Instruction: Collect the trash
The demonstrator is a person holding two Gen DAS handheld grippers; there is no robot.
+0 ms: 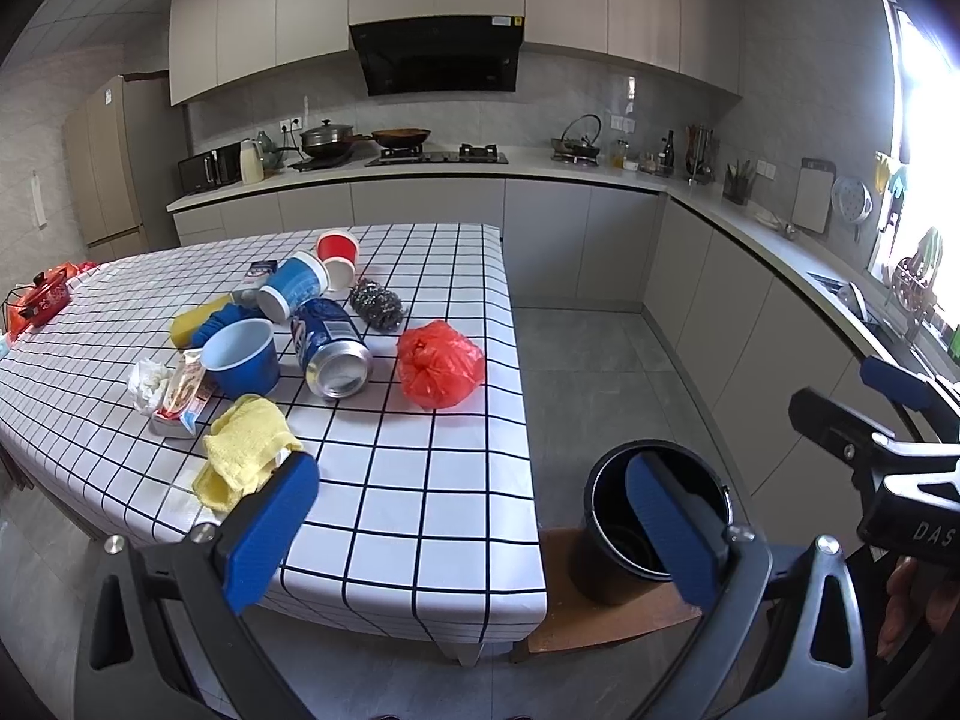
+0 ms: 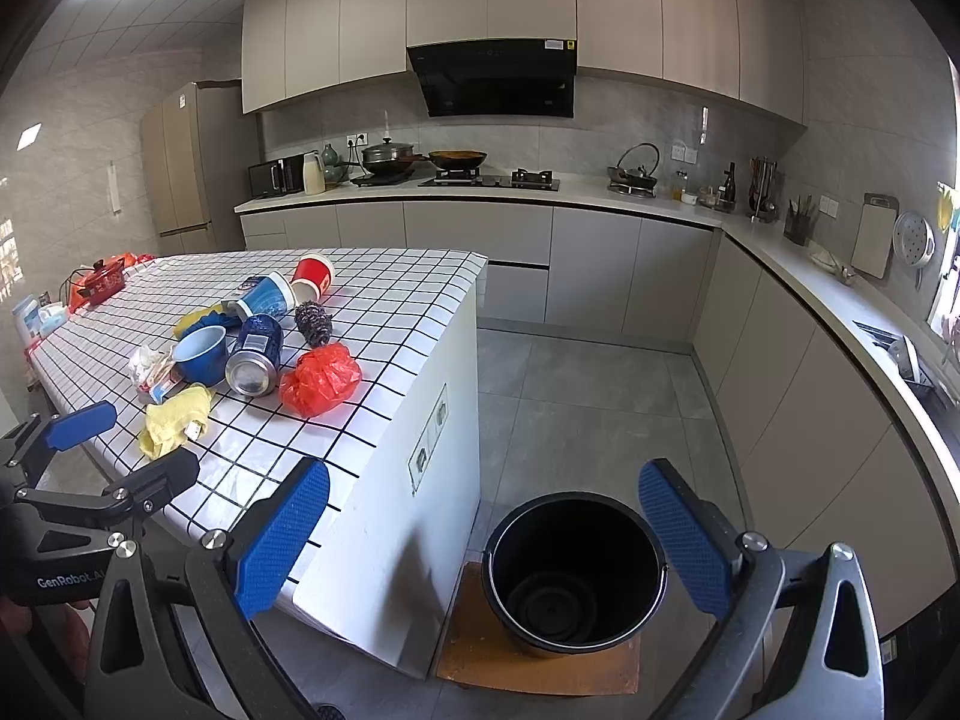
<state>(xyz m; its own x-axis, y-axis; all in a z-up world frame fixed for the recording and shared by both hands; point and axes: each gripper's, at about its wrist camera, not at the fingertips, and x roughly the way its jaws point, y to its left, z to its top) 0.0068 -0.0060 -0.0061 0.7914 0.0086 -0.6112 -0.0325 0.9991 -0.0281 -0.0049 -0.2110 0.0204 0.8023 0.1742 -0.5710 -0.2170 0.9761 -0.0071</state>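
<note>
Trash lies in a heap on the checked table (image 1: 420,480): a red plastic bag (image 1: 440,363), a dented blue can (image 1: 332,348) on its side, a blue paper cup (image 1: 294,288), a red paper cup (image 1: 337,247), a crumpled tissue (image 1: 147,382) and a wrapper (image 1: 186,396). A black bucket (image 2: 573,576) stands empty on a wooden board on the floor beside the table. My left gripper (image 1: 474,528) hangs open over the table's near corner, holding nothing. My right gripper (image 2: 483,534) is open and empty above the bucket.
Also on the table are a blue bowl (image 1: 243,357), a yellow cloth (image 1: 243,447), a steel scrubber (image 1: 376,300) and a red pot (image 1: 42,300) at the far left. Kitchen counters (image 2: 780,252) run along the back and right walls. Grey floor (image 2: 570,390) lies between.
</note>
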